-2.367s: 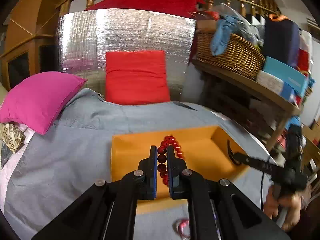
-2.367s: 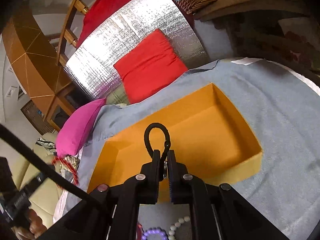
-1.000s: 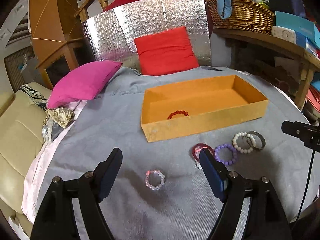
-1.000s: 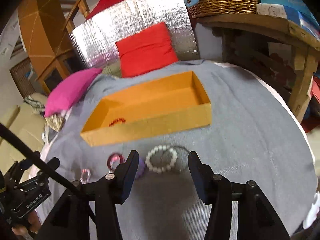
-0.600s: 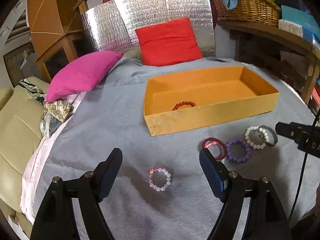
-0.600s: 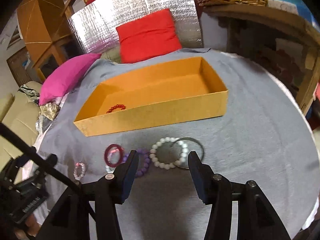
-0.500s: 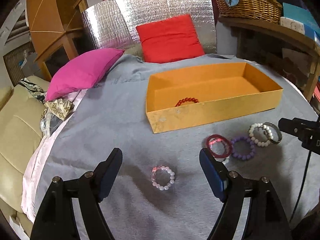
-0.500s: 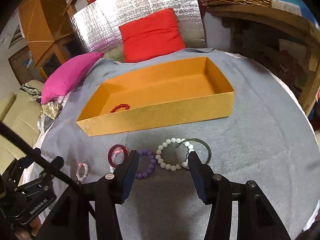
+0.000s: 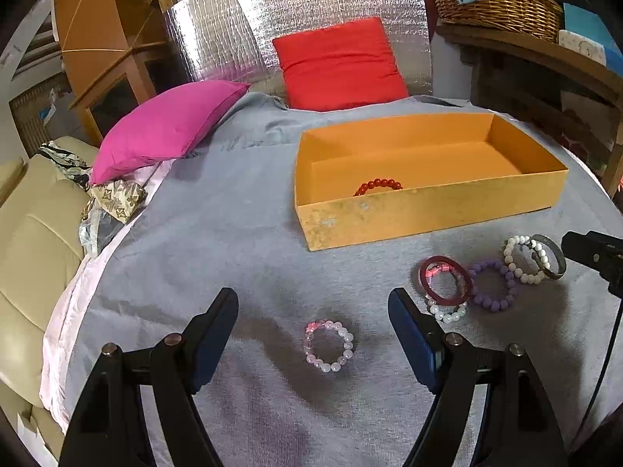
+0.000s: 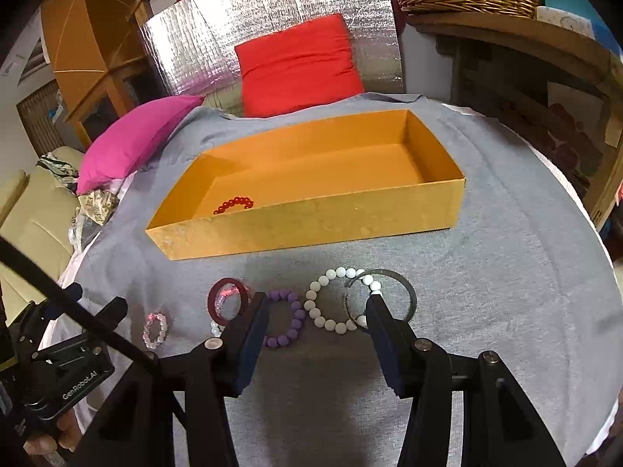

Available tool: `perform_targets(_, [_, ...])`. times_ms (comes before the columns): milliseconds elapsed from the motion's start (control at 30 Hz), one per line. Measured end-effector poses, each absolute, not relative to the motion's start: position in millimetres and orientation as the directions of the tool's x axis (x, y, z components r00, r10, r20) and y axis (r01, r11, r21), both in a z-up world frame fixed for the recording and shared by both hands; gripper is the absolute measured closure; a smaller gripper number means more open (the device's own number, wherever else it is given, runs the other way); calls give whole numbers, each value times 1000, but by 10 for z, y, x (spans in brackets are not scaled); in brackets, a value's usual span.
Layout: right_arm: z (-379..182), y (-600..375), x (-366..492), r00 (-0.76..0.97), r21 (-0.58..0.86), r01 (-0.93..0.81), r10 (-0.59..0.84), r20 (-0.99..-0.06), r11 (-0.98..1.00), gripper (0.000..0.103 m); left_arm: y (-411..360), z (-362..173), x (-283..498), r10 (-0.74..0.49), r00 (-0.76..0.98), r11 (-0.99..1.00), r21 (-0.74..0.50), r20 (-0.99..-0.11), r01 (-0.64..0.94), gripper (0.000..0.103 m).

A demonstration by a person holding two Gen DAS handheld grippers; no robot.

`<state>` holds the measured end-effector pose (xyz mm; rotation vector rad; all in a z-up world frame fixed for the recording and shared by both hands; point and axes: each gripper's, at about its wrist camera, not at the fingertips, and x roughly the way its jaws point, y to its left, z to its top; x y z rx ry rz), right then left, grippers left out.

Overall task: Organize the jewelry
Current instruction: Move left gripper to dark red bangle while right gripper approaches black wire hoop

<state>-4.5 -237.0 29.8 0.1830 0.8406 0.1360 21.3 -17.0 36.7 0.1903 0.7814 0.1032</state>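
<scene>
- My left gripper [image 9: 313, 313] hangs spread and empty over the pink bead bracelet [image 9: 329, 346].
- Right gripper [image 10: 317, 309], likewise parted, straddles the white bead bracelet [image 10: 338, 299].
- Far behind: orange box [image 10: 311, 220] holding red bracelet [image 10: 233, 204].

Even, fairly bright indoor light falls from above. Soft shadows pool on the grey cloth [image 9: 241, 233] under each claw. The silver foil panel [image 10: 272, 19] glares. Fisheye bending darkens corners; focus stays sharp.

Orange box [image 9: 428, 214], red bead bracelet [image 9: 378, 186], grey cloth [image 9: 233, 241], purple bracelet [image 10: 290, 319].
</scene>
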Motion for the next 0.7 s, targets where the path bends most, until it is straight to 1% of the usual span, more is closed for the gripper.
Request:
perform_targets(300, [272, -2488, -15, 651, 234, -25, 193, -734, 972, 48, -189, 315, 276, 148, 693, 980, 200, -706, -5, 23])
perform_targets(367, [259, -2556, 7, 646, 244, -17, 197, -738, 970, 48, -172, 247, 326, 99, 667, 986, 164, -738, 36, 23])
perform_targets(500, [157, -2872, 122, 612, 323, 41, 232, -756, 945, 48, -116, 61, 447, -10, 575, 990, 73, -818, 121, 23])
perform_targets(633, [16, -3185, 260, 564, 430, 91, 309, -766, 898, 48, -73, -4, 523, -61, 542, 989, 21, -838, 144, 23])
perform_targets(700, [-36, -3264, 311, 552, 469, 102, 343, -760, 877, 49, -55, -11, 554, -106, 533, 987, -24, -839, 158, 23])
